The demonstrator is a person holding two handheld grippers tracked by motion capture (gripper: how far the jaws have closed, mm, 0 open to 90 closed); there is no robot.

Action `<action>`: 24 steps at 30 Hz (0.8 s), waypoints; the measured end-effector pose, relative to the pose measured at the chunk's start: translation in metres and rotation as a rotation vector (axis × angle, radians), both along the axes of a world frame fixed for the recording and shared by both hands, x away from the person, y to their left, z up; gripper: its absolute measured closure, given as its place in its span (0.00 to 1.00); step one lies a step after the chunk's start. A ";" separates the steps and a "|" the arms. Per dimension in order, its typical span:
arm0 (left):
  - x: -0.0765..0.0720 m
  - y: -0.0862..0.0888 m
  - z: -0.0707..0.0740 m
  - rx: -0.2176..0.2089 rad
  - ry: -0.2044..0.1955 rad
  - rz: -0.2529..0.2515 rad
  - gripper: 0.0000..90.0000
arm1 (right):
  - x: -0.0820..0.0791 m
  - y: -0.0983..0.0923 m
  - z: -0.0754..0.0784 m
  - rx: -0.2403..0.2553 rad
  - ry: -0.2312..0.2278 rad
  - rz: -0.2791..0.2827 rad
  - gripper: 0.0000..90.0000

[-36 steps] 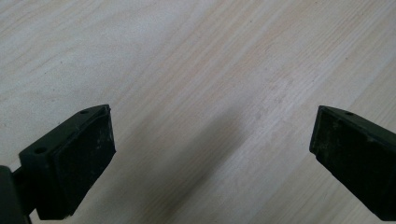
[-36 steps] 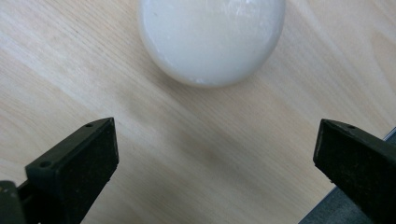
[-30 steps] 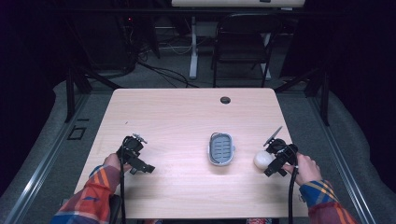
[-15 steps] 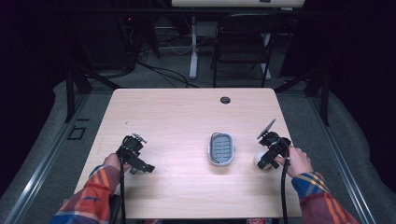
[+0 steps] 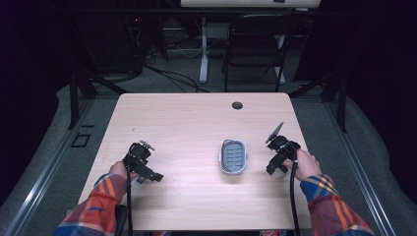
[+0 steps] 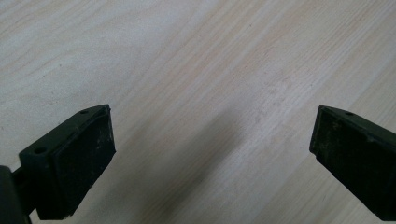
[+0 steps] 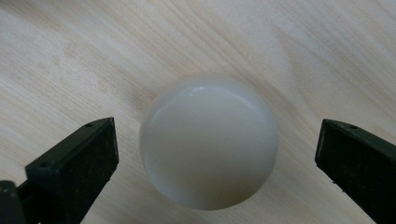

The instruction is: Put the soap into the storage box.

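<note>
your right gripper (image 7: 217, 154) hangs over a smooth, glossy white ball (image 7: 208, 143) on the pale wood-grain worktop (image 5: 187, 128), its matte black fingers (image 7: 74, 163) spread wide either side, not touching it. the ball sits just right of the oval grey ribbed dish (image 5: 233, 156). your left gripper (image 6: 212, 158) is wide open over bare wood.

Left gripper (image 5: 139, 158) and right gripper (image 5: 276, 158), both low, jaws spread wide, forearms apart.
</note>
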State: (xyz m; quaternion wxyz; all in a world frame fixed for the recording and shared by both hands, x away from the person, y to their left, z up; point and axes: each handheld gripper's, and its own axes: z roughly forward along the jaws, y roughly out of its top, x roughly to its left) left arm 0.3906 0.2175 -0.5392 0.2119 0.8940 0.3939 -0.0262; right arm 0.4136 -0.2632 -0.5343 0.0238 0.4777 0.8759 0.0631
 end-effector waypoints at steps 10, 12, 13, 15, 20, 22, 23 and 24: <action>0.000 0.001 0.000 -0.005 0.004 0.006 0.00 | 0.007 0.006 0.001 -0.113 0.074 0.101 0.00; 0.000 0.001 0.000 -0.004 0.006 0.004 0.00 | 0.005 0.006 -0.001 -0.089 0.063 0.079 0.02; 0.000 0.001 0.000 -0.005 0.003 0.004 0.00 | 0.008 0.006 0.004 -0.144 0.090 0.123 0.07; -0.001 0.001 0.000 0.002 -0.006 0.008 0.00 | 0.005 0.006 -0.001 -0.092 0.050 0.075 0.10; -0.001 0.001 0.000 0.003 -0.007 0.006 0.00 | 0.004 0.006 -0.002 -0.092 0.056 0.086 0.21; -0.001 0.000 0.000 0.003 -0.007 0.006 0.00 | 0.005 0.007 -0.001 -0.110 0.073 0.099 0.24; -0.001 0.001 0.000 0.003 -0.007 0.005 0.00 | 0.005 0.007 -0.003 -0.111 0.071 0.098 0.24; -0.001 0.001 0.000 0.003 -0.007 0.006 0.00 | 0.003 0.008 -0.005 -0.093 0.059 0.078 0.24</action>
